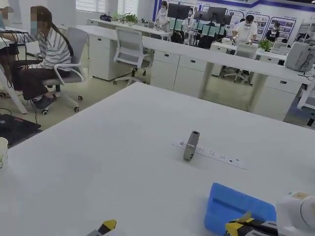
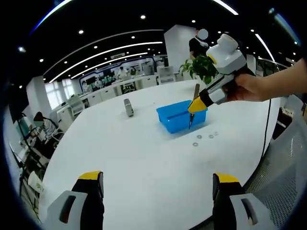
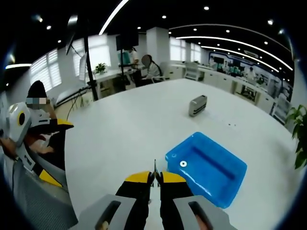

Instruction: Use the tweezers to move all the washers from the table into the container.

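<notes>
A blue container [image 3: 211,175] lies on the white table [image 1: 123,162] with one washer [image 3: 183,164] inside it. My right gripper [image 3: 154,178] is shut on thin tweezers [image 3: 155,166]. In the left gripper view, the right gripper [image 2: 199,103] holds the tweezers [image 2: 191,117] upright, tips down, at the container's [image 2: 175,117] near wall. Several washers [image 2: 196,143] lie loose on the table just in front of it. My left gripper [image 2: 157,184] stands wide open over bare table, holding nothing. The head view has the container [image 1: 231,204] at bottom right beside the right gripper [image 1: 241,227].
A small grey device [image 1: 191,145] stands mid-table next to a flush socket strip [image 1: 216,156]. A paper cup [image 1: 2,151] sits at the table's left edge. People sit at desks beyond the table, and a potted plant [image 2: 200,67] stands behind the container.
</notes>
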